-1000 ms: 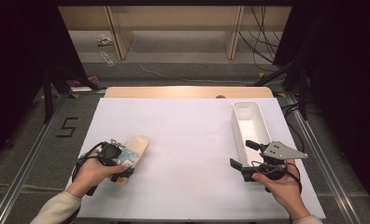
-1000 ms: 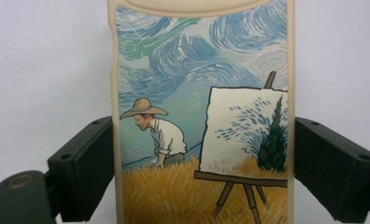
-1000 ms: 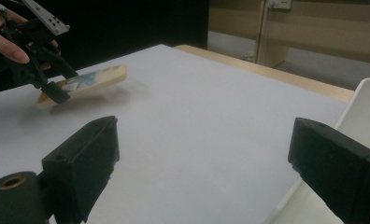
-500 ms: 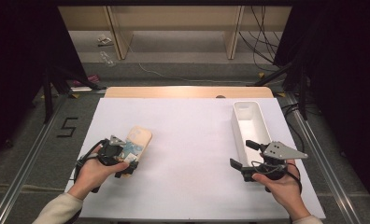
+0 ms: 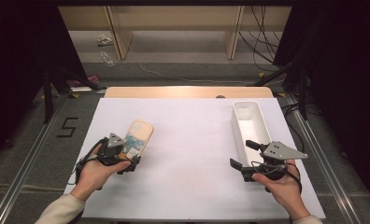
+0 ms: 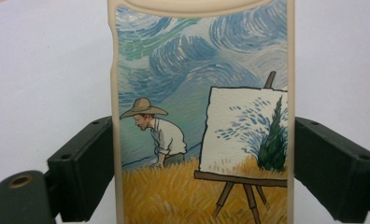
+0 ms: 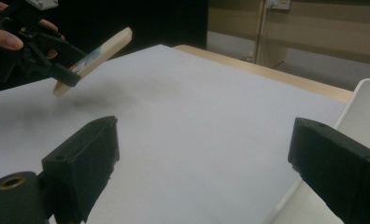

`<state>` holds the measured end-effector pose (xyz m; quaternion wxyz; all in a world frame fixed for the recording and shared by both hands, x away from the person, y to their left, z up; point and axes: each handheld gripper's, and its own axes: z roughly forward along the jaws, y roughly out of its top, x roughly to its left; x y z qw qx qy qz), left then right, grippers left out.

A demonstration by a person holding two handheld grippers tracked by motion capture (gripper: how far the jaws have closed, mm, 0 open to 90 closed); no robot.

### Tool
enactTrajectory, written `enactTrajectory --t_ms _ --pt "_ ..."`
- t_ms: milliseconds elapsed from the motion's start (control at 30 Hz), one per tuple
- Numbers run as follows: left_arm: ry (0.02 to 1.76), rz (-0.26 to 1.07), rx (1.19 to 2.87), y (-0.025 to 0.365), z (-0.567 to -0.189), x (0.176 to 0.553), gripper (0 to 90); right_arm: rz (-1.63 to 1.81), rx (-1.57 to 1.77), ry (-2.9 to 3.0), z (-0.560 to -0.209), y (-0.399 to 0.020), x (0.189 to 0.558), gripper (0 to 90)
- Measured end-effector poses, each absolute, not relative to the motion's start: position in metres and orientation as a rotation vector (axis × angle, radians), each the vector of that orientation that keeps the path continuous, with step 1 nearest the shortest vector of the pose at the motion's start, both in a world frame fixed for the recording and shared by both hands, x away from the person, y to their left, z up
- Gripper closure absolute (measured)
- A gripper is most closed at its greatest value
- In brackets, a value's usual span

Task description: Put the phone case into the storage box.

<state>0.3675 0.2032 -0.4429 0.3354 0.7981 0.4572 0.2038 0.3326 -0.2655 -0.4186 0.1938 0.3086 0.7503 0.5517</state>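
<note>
Two grippers working at one white table [image 5: 192, 140]; left gripper [image 5: 127, 156] clamping a cream phone case [image 5: 137, 136] by its long edges, its painted side (a straw-hatted painter, an easel, swirling sky) facing up, the case hanging tilted clear of the table at the left side; right gripper [image 5: 248, 156] waiting with jaws spread wide and nothing between them, just beside the near end of a white bin [image 5: 248, 122]; step judged: carrying the case; next move probably calling for travelling right and lowering it level into the bin.
</note>
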Motion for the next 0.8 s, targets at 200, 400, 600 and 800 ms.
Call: enactTrajectory --t_ms 200,400,600,800 --pt "1.16 0.567 2.044 0.2017 -0.4413 0.3663 11.3 1.545 0.869 2.1 -0.4189 -0.2656 0.3329 9.7" --pt "1.126 0.592 2.023 0.1993 -0.4402 0.365 11.3 1.544 0.87 2.099 -0.4191 -0.2653 0.333 9.7" --pt "1.112 0.605 1.993 0.1986 -0.4407 0.3646 11.3 1.542 0.872 2.097 -0.4194 -0.2654 0.3334 9.7" --pt "1.085 0.627 1.979 0.1967 -0.4396 0.3638 11.3 1.541 0.871 2.093 -0.4181 -0.2644 0.3335 9.6"
